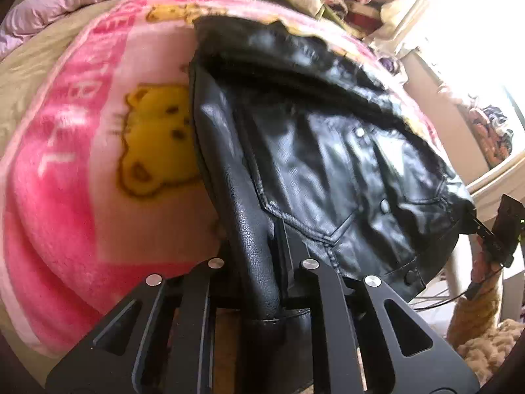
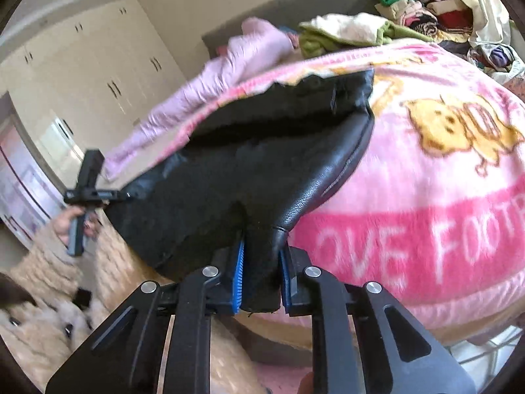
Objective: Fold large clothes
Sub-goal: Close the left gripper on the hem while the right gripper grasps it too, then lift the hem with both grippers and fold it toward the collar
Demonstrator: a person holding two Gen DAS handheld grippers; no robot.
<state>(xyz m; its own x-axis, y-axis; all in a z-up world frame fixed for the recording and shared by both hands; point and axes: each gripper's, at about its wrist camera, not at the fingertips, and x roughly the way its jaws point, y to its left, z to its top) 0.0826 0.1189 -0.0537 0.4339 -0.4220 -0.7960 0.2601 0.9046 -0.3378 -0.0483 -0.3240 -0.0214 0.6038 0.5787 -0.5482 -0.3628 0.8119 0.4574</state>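
A black leather jacket (image 1: 328, 164) lies spread on a pink cartoon blanket (image 1: 82, 164), with its near edge lifted. My left gripper (image 1: 262, 259) is shut on a fold of the jacket's near hem. In the right wrist view the jacket (image 2: 262, 170) rises from the blanket (image 2: 426, 213) into my right gripper (image 2: 261, 275), whose blue pads (image 2: 239, 279) pinch a thick fold of leather. The right gripper (image 1: 505, 226) also shows at the jacket's far right corner in the left wrist view. In the right wrist view a hand holds the left gripper (image 2: 88, 190) at the left.
A lilac quilted garment (image 2: 229, 72) and a heap of mixed clothes (image 2: 426, 6) lie at the far side of the bed. Cream wardrobe doors (image 2: 98, 65) stand to the left. A bright window (image 1: 475, 32) is on the right. Fluffy beige sleeves (image 2: 42, 262) are close below.
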